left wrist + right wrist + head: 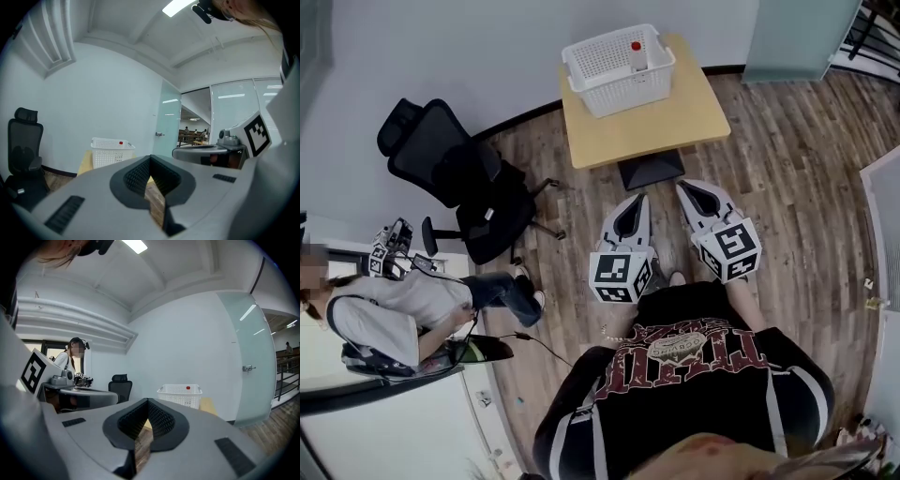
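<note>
**A:** So, how do the two claws stand?

**B:** Both are closed and empty. The left gripper (638, 198) has its jaws pressed together at the tips, and only wooden floor (787, 169) shows through the gap behind them. The right gripper (683, 187) looks the same in its own view.

**A:** Where are they relative to each other?

**B:** They are side by side, near each other but not touching, with the right one at 3 o'clock of the left. Both point toward 12 o'clock and hang over the floor just short of the near edge of the table (675, 122).

**A:** And what is on that table?

**B:** A white basket (628, 94) sits toward the far end, at 12 o'clock from the left gripper and well apart from both. An upright bottle (637, 56) with a red cap stands inside it, toward the basket's 2 o'clock side.

**A:** What else is around?

**B:** A black office chair (455, 178) stands on the floor at 10 o'clock from the grippers, near the table's left side. A person (394, 309) in a grey top sits at about 8 o'clock, well apart from everything else. A frosted glass door (802, 37) is at 1 o'clock, beyond the table.
</note>
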`<state>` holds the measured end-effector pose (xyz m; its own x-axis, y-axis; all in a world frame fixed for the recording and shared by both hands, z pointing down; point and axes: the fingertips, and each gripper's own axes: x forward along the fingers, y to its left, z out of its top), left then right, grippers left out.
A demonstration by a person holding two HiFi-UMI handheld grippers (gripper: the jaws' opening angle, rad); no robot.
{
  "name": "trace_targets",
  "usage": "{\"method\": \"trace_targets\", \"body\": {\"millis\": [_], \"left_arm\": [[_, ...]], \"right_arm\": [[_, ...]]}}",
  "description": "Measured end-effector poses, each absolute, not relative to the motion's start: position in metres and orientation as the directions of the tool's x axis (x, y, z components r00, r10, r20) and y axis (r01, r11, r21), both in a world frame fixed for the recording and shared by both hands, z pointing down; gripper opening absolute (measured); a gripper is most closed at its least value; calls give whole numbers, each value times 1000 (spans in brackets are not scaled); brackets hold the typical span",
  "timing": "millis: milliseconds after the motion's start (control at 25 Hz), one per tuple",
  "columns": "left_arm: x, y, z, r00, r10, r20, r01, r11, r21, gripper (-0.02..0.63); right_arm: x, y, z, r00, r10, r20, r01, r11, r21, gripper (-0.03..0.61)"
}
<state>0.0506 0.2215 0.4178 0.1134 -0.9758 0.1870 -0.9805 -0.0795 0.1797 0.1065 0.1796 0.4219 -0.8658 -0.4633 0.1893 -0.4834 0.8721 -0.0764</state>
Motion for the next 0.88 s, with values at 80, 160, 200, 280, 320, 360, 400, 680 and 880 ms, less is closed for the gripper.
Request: {"method": "trace_targets", "body": {"millis": [80,160,200,280,320,360,400,680,880], "left_arm": [[44,218,418,119,-975,187,-979,-84,183,32],[39,215,417,122,-975,184,-979,-88,185,32],[36,214,416,124,-975,182,-978,-89,187,32],[31,209,415,128,-976,179,-978,-94,187,32],[27,207,415,130,-975,178,-978,-97,186,32],[24,205,415,133,-975,177,-978,-100,185,32],[20,202,415,137,-975,177,-977,-104,184,32],[-6,185,415,159,-972,175,-974,-125,191,32],[-15,171,415,184,-968,171,-970,-151,192,32]], "right_arm": [[100,177,422,-864,-467,189,-487,870,-75,17],[95,174,421,-861,-471,190,-491,868,-72,17],[93,173,421,-860,-473,191,-493,867,-70,17],[88,169,420,-857,-477,192,-497,865,-65,17],[84,167,420,-856,-480,192,-499,864,-64,17],[81,164,420,-854,-482,193,-502,863,-64,17],[77,161,420,-853,-485,193,-504,861,-64,17],[49,148,420,-848,-493,194,-511,857,-59,17],[40,137,420,-837,-511,197,-529,847,-54,17]]}}
